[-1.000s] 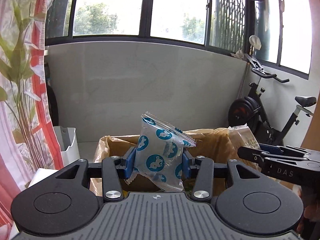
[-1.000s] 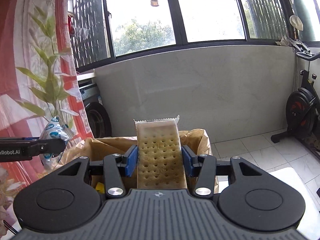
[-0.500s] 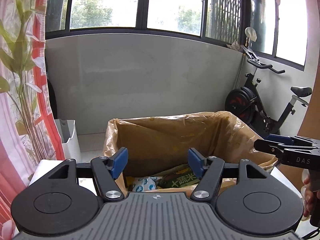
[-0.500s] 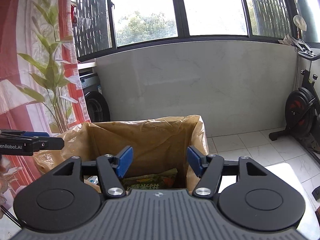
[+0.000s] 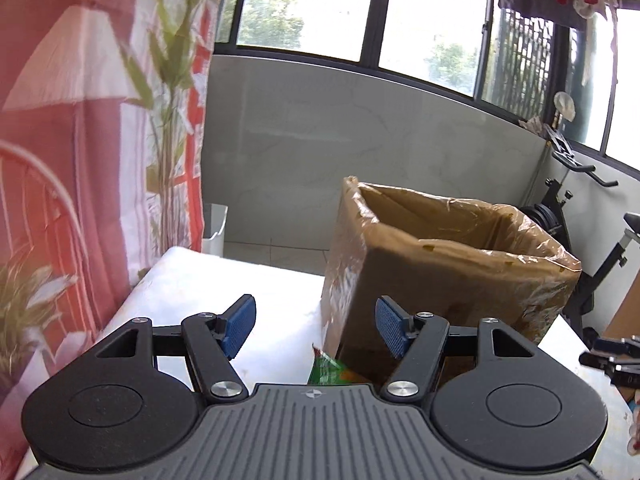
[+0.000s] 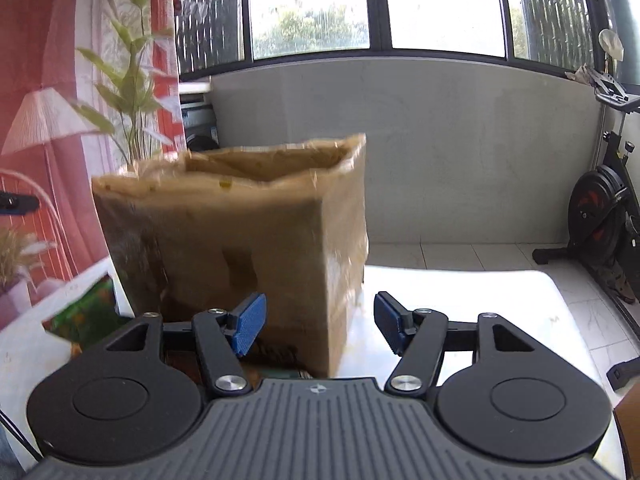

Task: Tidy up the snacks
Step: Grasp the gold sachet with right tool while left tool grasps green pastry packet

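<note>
A: We're looking along the left gripper, and on the far left there's the red and white curtain with its printed lamp and leaves. Our blue pads stand wide apart with nothing between them.

B: Agreed, wide and empty. Just below the gap we see the corner of a green snack packet lying on the white table, touching the foot of the cardboard box. There's print on it, but we can't read it.

A: The box stands upright, lined with clear plastic. Its inside is hidden from us at this angle. Right of it, the exercise bike.

B: Over to the right gripper. Far left, a second green packet lies on the table beside the box. It's blurred, so no brand for us there either.

A: And our jaws here are wide too, holding nothing, the box's near corner showing between them. No lettering we can read anywhere.
</note>
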The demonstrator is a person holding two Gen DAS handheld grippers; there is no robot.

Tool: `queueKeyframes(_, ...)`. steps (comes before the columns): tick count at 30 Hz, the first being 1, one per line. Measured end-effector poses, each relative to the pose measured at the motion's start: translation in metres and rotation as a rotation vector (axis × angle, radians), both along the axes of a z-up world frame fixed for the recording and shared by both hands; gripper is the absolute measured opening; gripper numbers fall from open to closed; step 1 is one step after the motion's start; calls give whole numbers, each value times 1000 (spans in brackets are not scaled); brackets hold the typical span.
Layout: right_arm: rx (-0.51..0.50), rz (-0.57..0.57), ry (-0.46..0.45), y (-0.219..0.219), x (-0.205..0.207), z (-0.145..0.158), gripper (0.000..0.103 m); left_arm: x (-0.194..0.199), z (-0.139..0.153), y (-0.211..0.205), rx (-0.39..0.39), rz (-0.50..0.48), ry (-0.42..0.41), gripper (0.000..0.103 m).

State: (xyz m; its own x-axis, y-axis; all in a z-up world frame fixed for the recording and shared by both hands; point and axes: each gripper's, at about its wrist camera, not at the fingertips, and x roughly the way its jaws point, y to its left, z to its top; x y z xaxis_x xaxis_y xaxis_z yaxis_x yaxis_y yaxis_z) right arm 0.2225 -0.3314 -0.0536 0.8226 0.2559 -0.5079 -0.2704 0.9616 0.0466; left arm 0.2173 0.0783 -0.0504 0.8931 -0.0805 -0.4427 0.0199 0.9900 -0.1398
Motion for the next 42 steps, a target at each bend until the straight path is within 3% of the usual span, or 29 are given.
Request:
queueKeyframes(4, -51, 22, 109, -3, -13, -39, 64, -9, -28, 13, -79, 62, 78, 68)
queueKeyframes(5, -64, 20, 131, -3, -15, -48, 68, -10, -34, 14, -88, 69, 100, 68)
queueKeyframes(6, -69, 22, 149, -2, -18, -55, 73, -11, -38, 14, -92, 74, 113, 68)
queueKeyframes(12, -121, 88, 223, -3, -31, -92, 77, -14, -49, 11, -101, 70, 149, 68)
queueKeyframes(24, -139, 119, 246, 1, -22, -104, 82, -18, -66, 5, -104, 73, 198, 68)
queueKeyframes(28, -131, 122, 230, 1, -25, -104, 73, -17, -71, 2, -103, 71, 209, 68)
queueKeyframes(30, -124, 109, 223, 0, -25, -103, 59, -17, -74, 1, -96, 68, 214, 68)
queueKeyframes(36, -93, 156, 214, 2, -26, -100, 53, -16, -81, 3, -83, 62, 240, 68)
queueKeyframes(42, -33, 89, 184, 0, -31, -103, 51, -19, -97, 10, -133, 118, 315, 68)
